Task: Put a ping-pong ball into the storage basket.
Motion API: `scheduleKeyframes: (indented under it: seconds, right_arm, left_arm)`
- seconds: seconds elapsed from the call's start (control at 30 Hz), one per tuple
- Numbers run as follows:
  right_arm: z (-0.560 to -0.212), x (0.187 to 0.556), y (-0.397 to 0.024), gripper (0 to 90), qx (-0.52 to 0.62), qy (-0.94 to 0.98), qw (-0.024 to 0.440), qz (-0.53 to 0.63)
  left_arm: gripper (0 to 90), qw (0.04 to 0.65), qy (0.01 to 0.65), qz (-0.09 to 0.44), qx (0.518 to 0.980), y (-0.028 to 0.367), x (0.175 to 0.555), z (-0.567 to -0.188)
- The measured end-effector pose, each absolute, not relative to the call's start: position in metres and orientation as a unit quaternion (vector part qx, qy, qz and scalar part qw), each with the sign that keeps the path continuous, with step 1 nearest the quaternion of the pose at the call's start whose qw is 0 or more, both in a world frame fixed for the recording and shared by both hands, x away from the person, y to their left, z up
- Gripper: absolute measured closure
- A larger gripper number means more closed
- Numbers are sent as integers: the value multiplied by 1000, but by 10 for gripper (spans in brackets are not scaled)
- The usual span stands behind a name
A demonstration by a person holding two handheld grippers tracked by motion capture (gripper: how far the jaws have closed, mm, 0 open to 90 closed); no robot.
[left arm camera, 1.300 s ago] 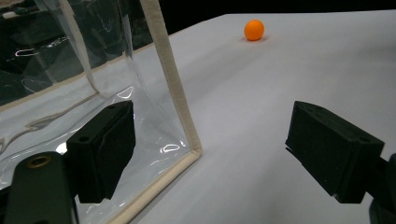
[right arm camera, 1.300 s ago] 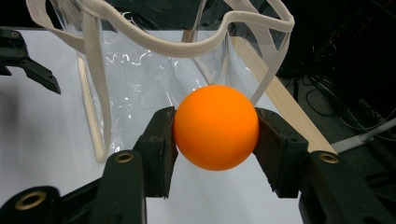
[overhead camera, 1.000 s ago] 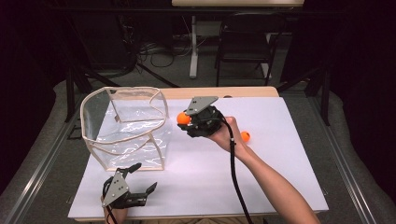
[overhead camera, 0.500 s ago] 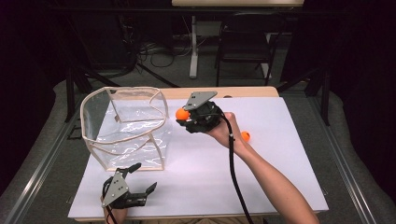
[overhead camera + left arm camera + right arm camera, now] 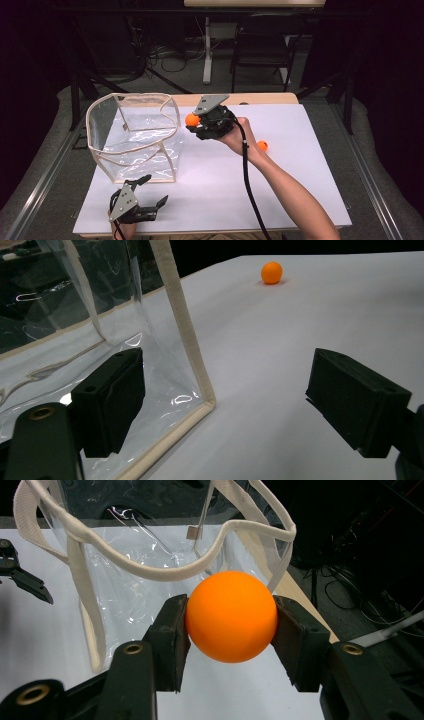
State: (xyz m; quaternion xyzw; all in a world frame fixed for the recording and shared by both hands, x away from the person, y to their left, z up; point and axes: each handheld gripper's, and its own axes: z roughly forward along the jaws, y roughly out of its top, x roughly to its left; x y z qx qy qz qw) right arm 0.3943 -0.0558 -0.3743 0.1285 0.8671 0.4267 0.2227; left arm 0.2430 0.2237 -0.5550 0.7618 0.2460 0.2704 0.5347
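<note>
My right gripper [image 5: 192, 121] [image 5: 231, 625] is shut on an orange ball [image 5: 192, 119] [image 5: 231, 616], held above the white table just right of a clear plastic bag [image 5: 134, 132] [image 5: 150, 555] with cream trim. The bag stands open-topped at the table's left. A second orange ball [image 5: 262, 145] [image 5: 271, 272] lies on the table to the right of my right hand. My left gripper [image 5: 150, 191] [image 5: 225, 405] rests open near the front edge, in front of the bag's near corner [image 5: 200, 390], with nothing between its jaws.
The white table top [image 5: 280, 190] has free room at its front right. Behind the table stand a dark chair [image 5: 260, 50], a white stand [image 5: 206, 55] and cables on the floor. Metal rails [image 5: 45, 175] run along both sides.
My right gripper with the orange ball has edged slightly left toward the bag's top. The left gripper has stayed where it was.
</note>
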Motion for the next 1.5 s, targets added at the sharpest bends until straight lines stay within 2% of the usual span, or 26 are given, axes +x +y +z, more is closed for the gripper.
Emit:
scheduleKeyframes:
  seconds: [1.5]
  right_arm:
    - [-353,401,-35,506,120,856,227,449]
  left_arm:
    - [157,536,246,270,761,225,243,-555]
